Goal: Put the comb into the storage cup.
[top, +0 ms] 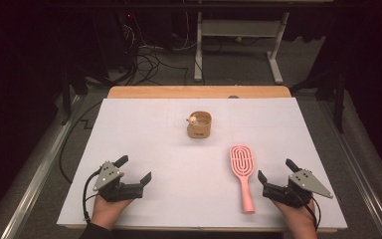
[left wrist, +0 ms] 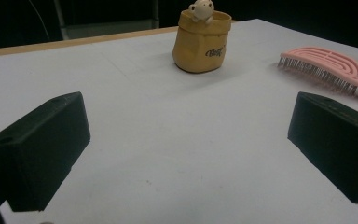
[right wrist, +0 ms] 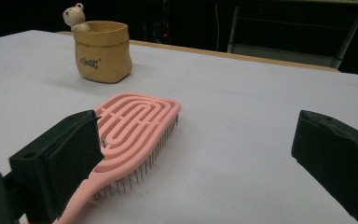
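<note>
Left gripper [top: 136,168]: we are holding it wide open, gripping nothing.
Right gripper [top: 276,171]: we are resting it open beside the pink hairbrush [top: 243,173].
Yellow pot [top: 199,124]: sitting ahead, between both grippers, on the counter [top: 144,134].

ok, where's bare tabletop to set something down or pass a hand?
Most of the white tabletop is bare: the whole left half between the left gripper and the far wooden edge, the far right corner, and the near middle between the two grippers. Tightest spot is near right, where the pink hairbrush lies just beside the right gripper. The yellow pot stands alone, far centre.
</note>
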Tool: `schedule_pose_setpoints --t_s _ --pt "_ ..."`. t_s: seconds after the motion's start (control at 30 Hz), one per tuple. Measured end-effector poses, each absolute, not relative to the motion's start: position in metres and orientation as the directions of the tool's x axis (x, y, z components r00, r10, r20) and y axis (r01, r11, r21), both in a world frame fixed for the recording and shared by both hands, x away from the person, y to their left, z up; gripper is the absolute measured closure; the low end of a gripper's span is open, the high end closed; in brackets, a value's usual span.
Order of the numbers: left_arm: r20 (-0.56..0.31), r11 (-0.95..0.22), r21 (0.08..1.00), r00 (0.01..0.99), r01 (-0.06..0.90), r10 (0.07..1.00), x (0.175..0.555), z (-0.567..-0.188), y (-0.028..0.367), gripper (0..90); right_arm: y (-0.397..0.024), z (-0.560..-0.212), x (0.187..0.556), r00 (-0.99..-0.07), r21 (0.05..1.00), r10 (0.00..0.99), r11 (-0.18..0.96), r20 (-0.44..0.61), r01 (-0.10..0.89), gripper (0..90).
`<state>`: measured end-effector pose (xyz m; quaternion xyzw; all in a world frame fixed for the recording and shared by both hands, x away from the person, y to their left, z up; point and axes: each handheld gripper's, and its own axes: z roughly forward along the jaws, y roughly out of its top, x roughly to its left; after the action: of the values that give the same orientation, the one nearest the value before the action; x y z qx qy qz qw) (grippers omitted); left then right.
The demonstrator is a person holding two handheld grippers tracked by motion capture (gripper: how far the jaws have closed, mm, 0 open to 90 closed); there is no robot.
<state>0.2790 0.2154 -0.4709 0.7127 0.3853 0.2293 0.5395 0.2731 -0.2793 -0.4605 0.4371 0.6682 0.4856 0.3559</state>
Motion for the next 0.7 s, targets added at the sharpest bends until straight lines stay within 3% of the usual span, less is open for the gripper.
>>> schedule_pose_setpoints --t_s 0.37,0.7 --pt "-0.074 -0.13 0.948 0.596 0.291 0.8 0.278 -0.4705 0.215 0.0 -0.2801 -0.4589 0.2709 -0.366 0.961 0.929 0.148 -0.053 0.235 15.6" --pt "-0.062 -0.147 0.946 0.609 0.288 0.791 0.2774 -0.4706 0.2116 0.0 -0.2807 -0.458 0.2694 -0.375 0.956 0.926 0.156 -0.054 0.247 34.5"
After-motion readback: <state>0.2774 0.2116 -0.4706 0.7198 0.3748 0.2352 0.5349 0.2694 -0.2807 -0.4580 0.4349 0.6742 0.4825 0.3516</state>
